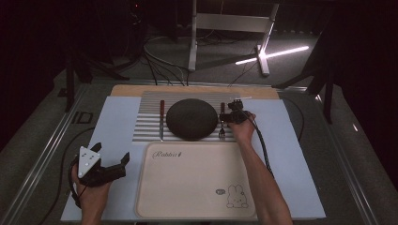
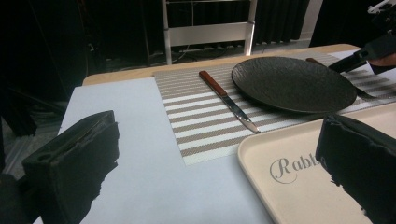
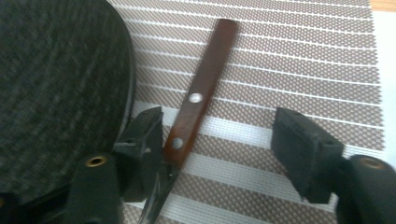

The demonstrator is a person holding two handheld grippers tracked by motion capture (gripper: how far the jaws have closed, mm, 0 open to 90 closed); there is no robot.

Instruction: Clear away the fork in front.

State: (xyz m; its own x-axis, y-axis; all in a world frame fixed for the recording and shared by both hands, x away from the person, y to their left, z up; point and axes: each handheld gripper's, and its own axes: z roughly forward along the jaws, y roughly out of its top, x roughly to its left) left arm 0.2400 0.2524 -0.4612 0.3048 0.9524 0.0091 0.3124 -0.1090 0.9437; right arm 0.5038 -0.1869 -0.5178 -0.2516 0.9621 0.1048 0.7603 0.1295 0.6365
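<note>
The right gripper (image 3: 217,154) straddles the wood-handled metal fork (image 3: 196,107) lying on the striped placemat (image 3: 299,60), just right of the round dark textured plate (image 3: 56,70). Its fingers (image 3: 303,149) are apart: one touches the handle's plate side, the other stands clear. The handle's long axis runs away from the gripper, across the gap between the fingers. The left gripper (image 1: 110,165), fingers apart and empty, rests well apart beside the cream tray (image 1: 187,187).
</note>
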